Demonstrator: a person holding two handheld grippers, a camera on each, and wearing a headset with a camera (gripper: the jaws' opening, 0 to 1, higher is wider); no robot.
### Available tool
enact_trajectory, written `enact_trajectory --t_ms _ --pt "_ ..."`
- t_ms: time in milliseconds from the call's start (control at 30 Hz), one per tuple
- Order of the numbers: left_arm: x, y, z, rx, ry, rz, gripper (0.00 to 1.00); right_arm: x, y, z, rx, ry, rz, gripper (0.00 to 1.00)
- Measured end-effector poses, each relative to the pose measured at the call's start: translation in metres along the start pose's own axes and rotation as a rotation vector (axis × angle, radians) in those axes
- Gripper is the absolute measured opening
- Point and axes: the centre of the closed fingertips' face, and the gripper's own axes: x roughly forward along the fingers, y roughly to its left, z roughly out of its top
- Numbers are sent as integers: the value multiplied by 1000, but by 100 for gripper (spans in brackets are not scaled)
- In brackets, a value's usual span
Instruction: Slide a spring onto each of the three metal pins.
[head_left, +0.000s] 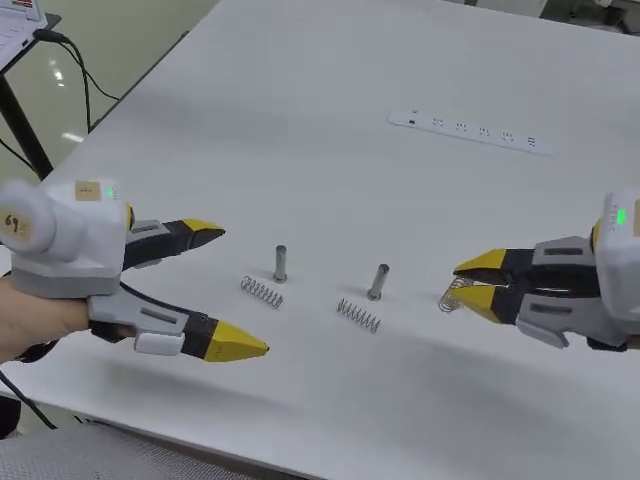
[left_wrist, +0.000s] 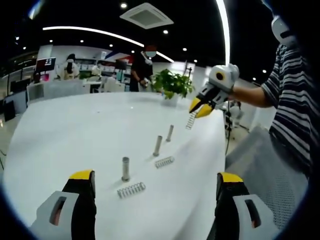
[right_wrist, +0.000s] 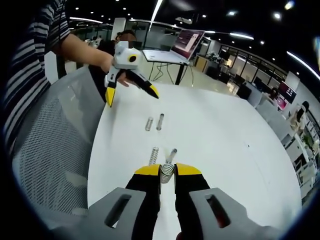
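I'm pinching a spring (head_left: 449, 298) in the right gripper (head_left: 458, 283) at 3 o'clock in the head view, and the left gripper (head_left: 242, 291) is hanging wide open at 9. Between them the left pin (head_left: 280, 262) and middle pin (head_left: 379, 281) are standing bare on the table (head_left: 330, 90). A loose spring (head_left: 261, 291) and a second loose spring (head_left: 358, 315) are lying at their 7 o'clock.

Power strip (head_left: 470, 131) on white table (head_left: 300, 90)

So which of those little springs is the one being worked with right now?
On the white table, look to the yellow-tipped right tongs. The held spring is pinched between their tips. The other two springs lie loose on the tabletop with nothing gripping them.
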Motion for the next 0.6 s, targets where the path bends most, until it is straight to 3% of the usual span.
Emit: enact_trajectory --t_ms 367,600 --pt "-4 2 5 1 -14 12 98 -14 -41 -13 46 17 -98 6" --pt "-5 5 4 -7 -18 22 98 -12 -53 -16 65 20 -115 7"
